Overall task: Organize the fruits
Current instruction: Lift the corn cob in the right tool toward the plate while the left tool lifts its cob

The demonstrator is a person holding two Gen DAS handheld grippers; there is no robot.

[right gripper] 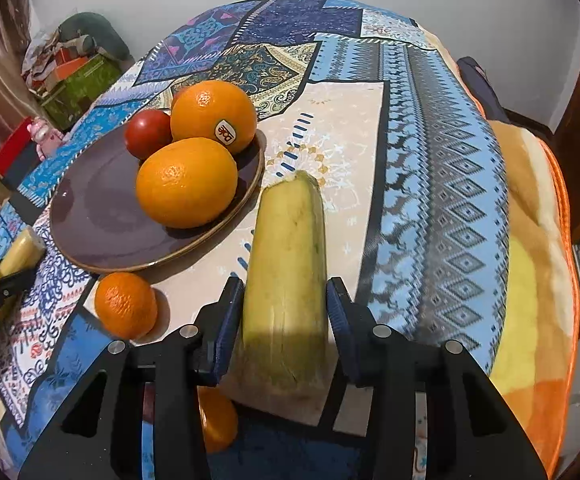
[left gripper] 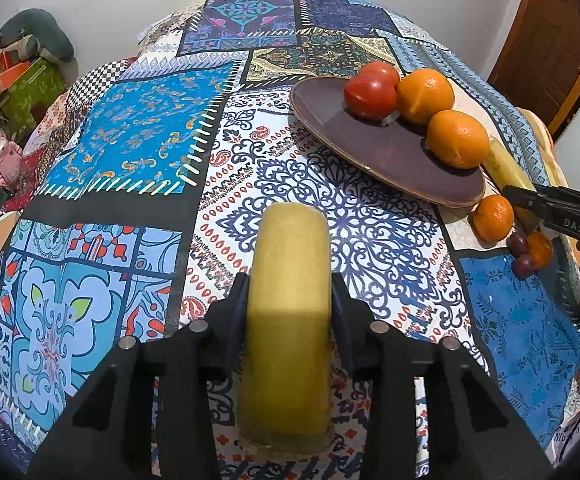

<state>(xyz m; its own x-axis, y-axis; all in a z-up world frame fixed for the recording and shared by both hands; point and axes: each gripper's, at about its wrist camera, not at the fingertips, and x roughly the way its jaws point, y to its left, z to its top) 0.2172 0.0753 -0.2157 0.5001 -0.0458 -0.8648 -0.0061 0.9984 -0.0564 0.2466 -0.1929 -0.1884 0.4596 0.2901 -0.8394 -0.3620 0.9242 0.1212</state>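
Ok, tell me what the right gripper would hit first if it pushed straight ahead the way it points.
With a banana between its fingers, the right gripper points down at the patterned tablecloth beside the plate. It would probably meet the cloth first; depth is unclear.

Near end of banana (left gripper: 287, 320) lost behind left fingers (left gripper: 237, 312). Second banana (right gripper: 285, 280) likewise cut at its base. Small orange (right gripper: 217, 420) half hidden under right fingers (right gripper: 225, 320). Two dark fruits (left gripper: 520, 250) by the desk's right edge too small to identify. Clutter (left gripper: 17, 76) beyond the far-left corner blurred.
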